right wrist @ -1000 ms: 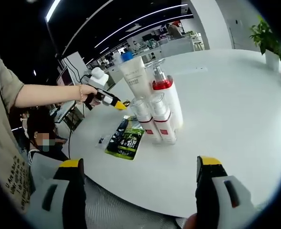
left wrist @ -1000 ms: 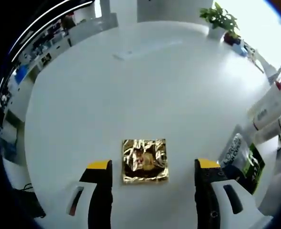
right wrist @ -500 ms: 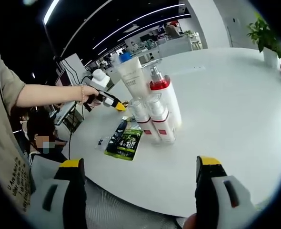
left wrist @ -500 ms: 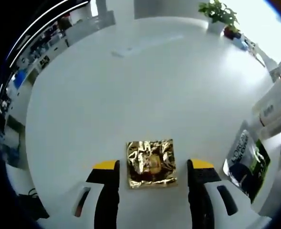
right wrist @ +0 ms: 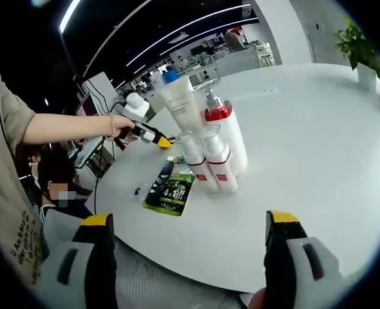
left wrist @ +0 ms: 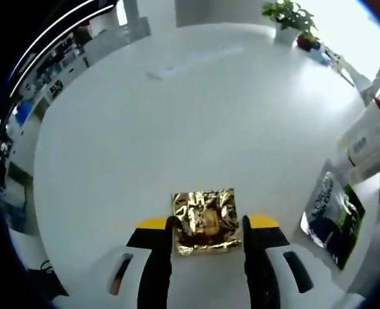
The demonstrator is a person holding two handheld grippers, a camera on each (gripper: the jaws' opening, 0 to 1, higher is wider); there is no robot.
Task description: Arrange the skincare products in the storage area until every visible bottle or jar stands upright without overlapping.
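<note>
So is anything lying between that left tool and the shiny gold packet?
Nothing visible does. The left tool already has its jaws on either side of the gold foil packet, close against its edges, on the bare white table.

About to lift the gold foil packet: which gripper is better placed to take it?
Left. The left gripper already brackets the gold packet; the right gripper hangs open off the table edge.

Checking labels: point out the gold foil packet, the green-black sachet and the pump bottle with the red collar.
gold foil packet [left wrist: 206, 221], left gripper view, centre of its crinkled face
green-black sachet [right wrist: 171, 189], right gripper view, middle of the printed front
pump bottle [right wrist: 229, 138], right gripper view, white body below the red collar
</note>
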